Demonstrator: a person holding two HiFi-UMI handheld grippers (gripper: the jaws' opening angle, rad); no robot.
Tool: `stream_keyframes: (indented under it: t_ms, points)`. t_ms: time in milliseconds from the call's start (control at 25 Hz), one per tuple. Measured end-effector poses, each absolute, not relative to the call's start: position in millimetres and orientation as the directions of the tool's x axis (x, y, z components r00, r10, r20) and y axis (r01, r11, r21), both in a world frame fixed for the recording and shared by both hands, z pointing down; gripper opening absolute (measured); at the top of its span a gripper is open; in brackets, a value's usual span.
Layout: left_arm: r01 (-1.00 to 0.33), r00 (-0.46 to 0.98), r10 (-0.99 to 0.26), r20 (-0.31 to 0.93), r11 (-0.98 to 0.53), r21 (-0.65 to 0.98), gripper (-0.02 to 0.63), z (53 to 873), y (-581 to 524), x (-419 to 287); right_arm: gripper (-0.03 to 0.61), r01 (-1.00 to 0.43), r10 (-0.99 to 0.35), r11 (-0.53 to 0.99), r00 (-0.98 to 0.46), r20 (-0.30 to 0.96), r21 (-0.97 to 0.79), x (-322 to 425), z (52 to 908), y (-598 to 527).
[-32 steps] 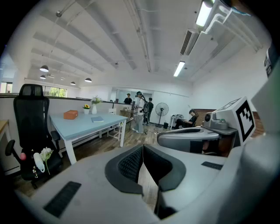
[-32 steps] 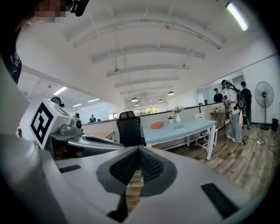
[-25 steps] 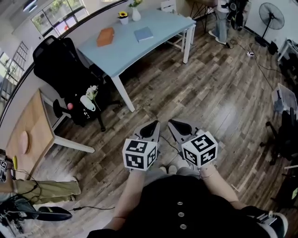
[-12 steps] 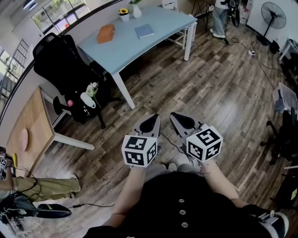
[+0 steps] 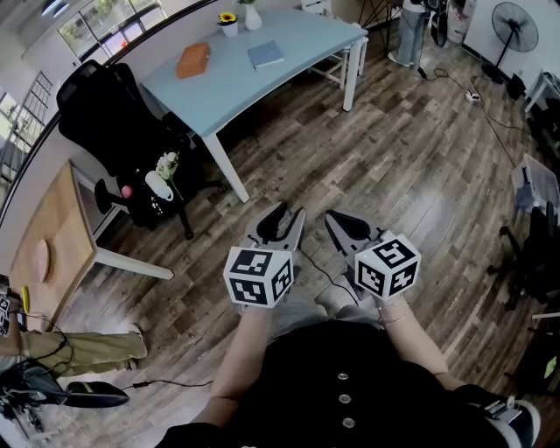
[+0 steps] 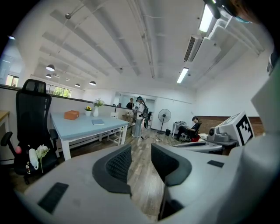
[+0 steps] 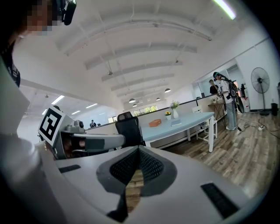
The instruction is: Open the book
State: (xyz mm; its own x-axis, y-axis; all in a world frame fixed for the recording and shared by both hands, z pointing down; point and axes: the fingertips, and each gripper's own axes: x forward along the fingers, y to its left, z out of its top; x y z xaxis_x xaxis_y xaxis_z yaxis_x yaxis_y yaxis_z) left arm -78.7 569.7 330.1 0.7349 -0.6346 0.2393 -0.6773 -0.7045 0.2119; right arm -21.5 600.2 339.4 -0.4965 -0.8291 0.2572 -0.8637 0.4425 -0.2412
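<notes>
The thin blue book (image 5: 265,56) lies flat and closed on the pale blue rectangular table (image 5: 229,86), toward its far end, between a flat orange object (image 5: 193,61) and the table's right-hand corner, with a small sunflower pot (image 5: 229,24) and a white vase (image 5: 252,17) just behind it; it looks slim and light, so the cover should lift with little force; the cover seems smooth, so the whole book may slide on the tabletop rather than open unless something pins it; the likely place to take hold is the free edge of the front cover, opposite the spine, though which edge that is cannot be told from this far away; thin pages would crease if pinched hard, so a shallow, gentle grip looks wise; the left gripper (image 5: 285,213) has just been opening its jaws, which stand apart at a middling gap with only floorboards showing between them; the right gripper (image 5: 332,219) has its pads pressed together on nothing; both are held low before the person's body over the dark wood plank floor (image 5: 411,166), pointing roughly toward the table; the book is well apart from both, up and to the left in the head view, beyond the table's near leg.
</notes>
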Motion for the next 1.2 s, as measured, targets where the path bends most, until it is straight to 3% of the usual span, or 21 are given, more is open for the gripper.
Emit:
stream_keyframes:
  t_ms: [240,1200]
  points:
    - [-0.703,0.706,-0.66,0.255,-0.697,0.143,0.19,322.0,554.7,-77.2,0.002,-0.866,-0.832,0.44,-0.493,0.253,-0.237,-14.8,339.2,585.9]
    - [-0.648,0.748,-0.578,0.327,-0.743,0.17,0.19,357.0,392.5,-49.4,0.002,-0.897,-0.854,0.403,-0.439,0.279,-0.179,13.6,345.2,422.2]
